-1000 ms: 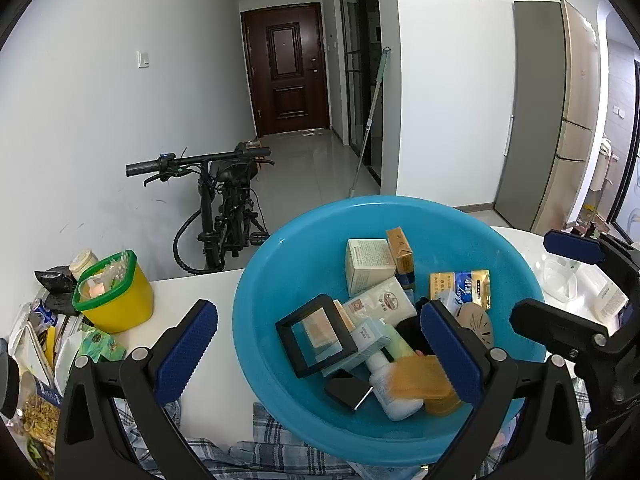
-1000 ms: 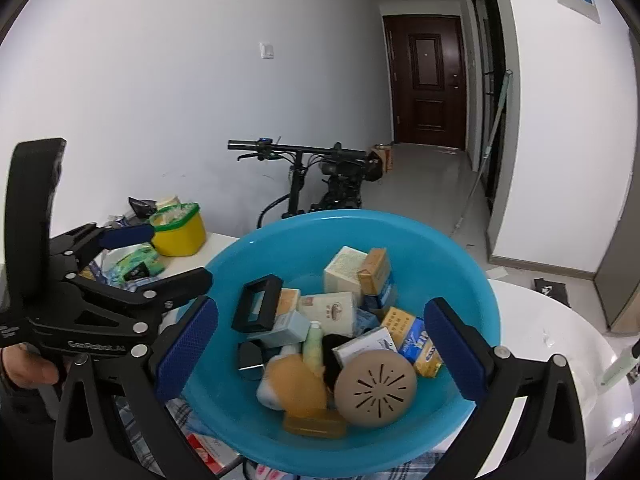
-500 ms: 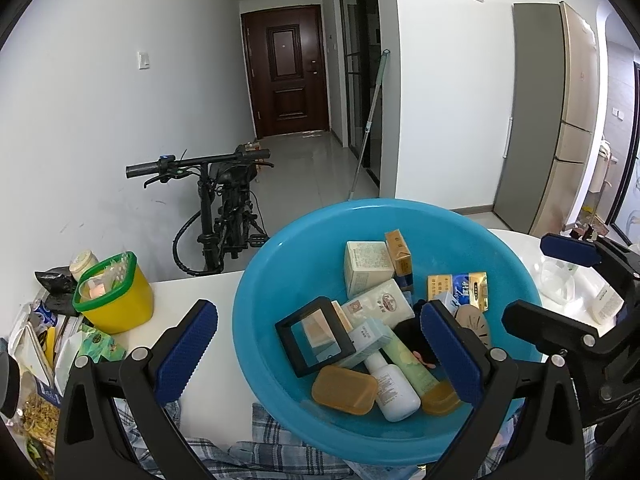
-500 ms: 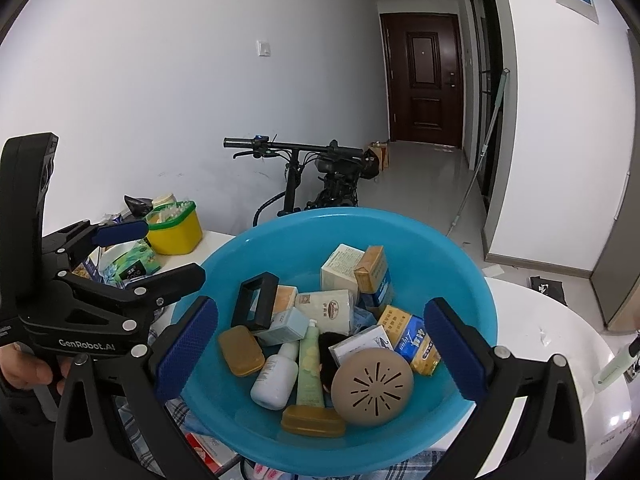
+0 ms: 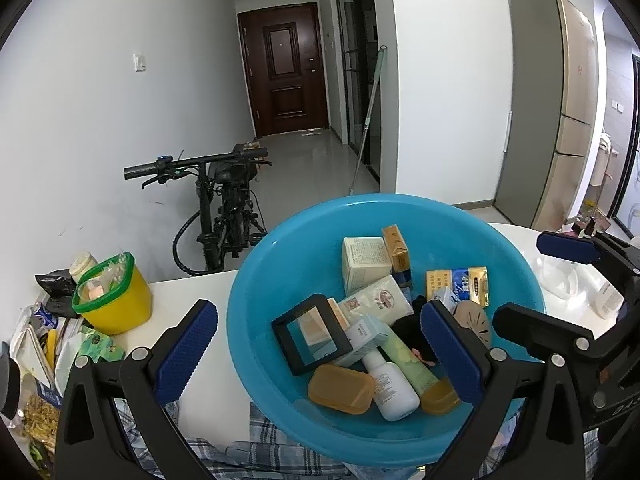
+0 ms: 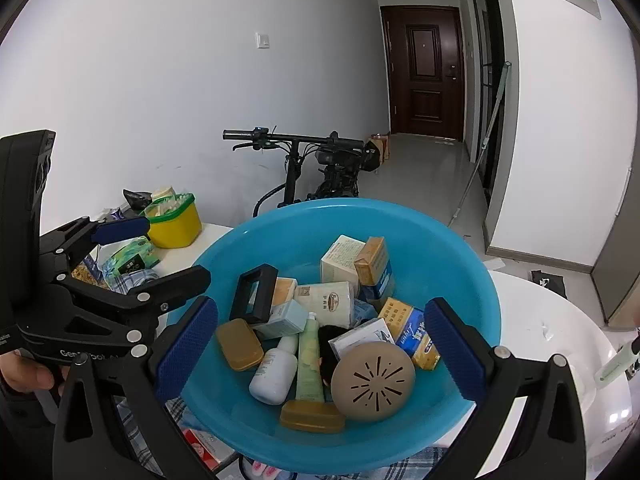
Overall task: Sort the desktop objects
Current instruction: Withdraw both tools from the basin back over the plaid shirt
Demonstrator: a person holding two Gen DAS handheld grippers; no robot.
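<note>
Both hand-held grippers hang released and empty over the round blue plastic basin (image 5: 280, 264): the left hand-held gripper (image 5: 316, 350) and the right hand-held gripper (image 6: 320, 350). A flat amber plastic soap case (image 5: 341, 389), a second ago mid-air and blurred, now lies settled at the basin's near rim beside the white squeeze bottle (image 5: 390, 384). That item looks sorted. The yellow tub with a green rim (image 5: 114, 294) waits at the desk's far left edge.

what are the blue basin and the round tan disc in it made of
The basin looks like glossy moulded plastic: its smooth turquoise wall catches soft highlights. The disc seems to be matte plastic, with slots cut in a sunburst pattern, though its exact material cannot be told.
</note>
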